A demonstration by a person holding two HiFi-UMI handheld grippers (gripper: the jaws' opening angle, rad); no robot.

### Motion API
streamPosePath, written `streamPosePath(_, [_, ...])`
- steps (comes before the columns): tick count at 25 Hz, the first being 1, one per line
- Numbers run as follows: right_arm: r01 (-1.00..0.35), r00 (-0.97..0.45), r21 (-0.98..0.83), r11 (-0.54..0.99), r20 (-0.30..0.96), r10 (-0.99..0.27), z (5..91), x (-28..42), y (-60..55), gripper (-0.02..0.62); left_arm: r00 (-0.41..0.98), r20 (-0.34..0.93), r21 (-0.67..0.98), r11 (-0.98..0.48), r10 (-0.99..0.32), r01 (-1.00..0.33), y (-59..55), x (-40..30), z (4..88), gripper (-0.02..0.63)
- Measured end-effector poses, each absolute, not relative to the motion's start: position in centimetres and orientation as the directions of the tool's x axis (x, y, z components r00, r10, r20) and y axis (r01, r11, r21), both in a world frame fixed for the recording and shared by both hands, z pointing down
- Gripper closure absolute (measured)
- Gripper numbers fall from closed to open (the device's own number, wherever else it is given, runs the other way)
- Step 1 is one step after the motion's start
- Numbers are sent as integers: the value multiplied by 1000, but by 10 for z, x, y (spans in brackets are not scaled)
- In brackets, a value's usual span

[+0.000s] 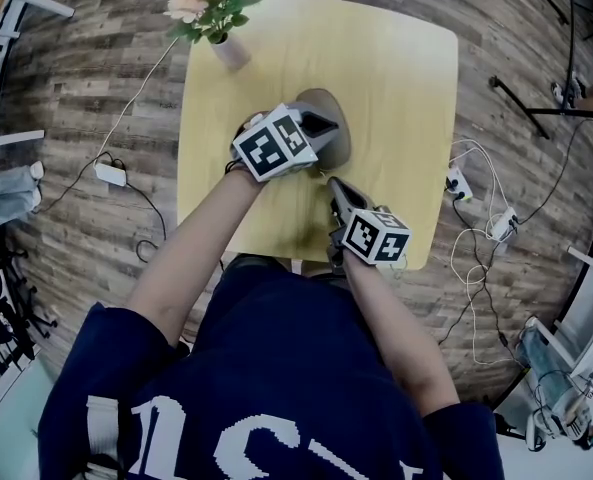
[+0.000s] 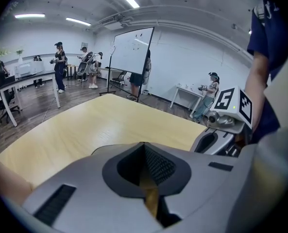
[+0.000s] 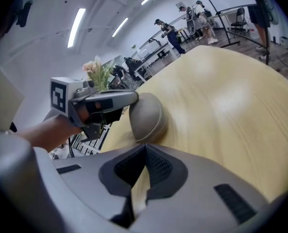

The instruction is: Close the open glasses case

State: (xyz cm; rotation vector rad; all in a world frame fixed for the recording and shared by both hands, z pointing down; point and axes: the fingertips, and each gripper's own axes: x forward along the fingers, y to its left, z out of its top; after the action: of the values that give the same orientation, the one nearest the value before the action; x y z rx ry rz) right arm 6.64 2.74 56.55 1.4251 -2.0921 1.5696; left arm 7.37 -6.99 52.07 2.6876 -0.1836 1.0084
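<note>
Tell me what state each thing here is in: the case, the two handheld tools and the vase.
Glasses case: looks closed, lying on the table.
Left gripper: jaws shut, nothing between them.
Right gripper: jaws shut, nothing between them.
Vase: upright with flowers, at the table's far corner.

The grey, cube-topped left tongs [image 1: 326, 124] sit at frame centre, jaws pressed together, empty, pointing upper right. The matching right tongs [image 1: 337, 187], just below, are likewise closed, pointing upper left. Bare forearms [image 1: 191, 253] reach forward.
</note>
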Motion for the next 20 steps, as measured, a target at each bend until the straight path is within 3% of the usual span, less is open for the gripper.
streamPosePath(3, [-756, -520, -654, -29, 627, -580, 571, 87, 27, 572, 751, 660, 206, -955, -26, -214, -71, 74, 520, 594])
streamPosePath(6, [-752, -575, -657, 54, 614, -541, 569, 75, 25, 562, 750, 661, 204, -954, -31, -218, -71, 73, 520, 594])
streamPosePath(8, [-744, -614, -658, 116, 606, -505, 567, 56, 25, 461, 750, 661, 202, -954, -34, -222, -71, 74, 521, 594])
streamPosePath(11, [-768, -608, -621, 154, 634, -478, 569, 41, 23, 468, 747, 664, 198, -955, -36, -222, -70, 74, 521, 594])
streamPosePath(14, [-789, -586, -595, 155, 652, -481, 570, 42, 19, 564, 745, 666, 195, -955, -38, -223, -70, 75, 519, 594])
streamPosePath(20, [-786, -603, -580, 213, 645, -469, 568, 47, 20, 572, 737, 675, 174, -967, -19, -184, -69, 74, 520, 594])
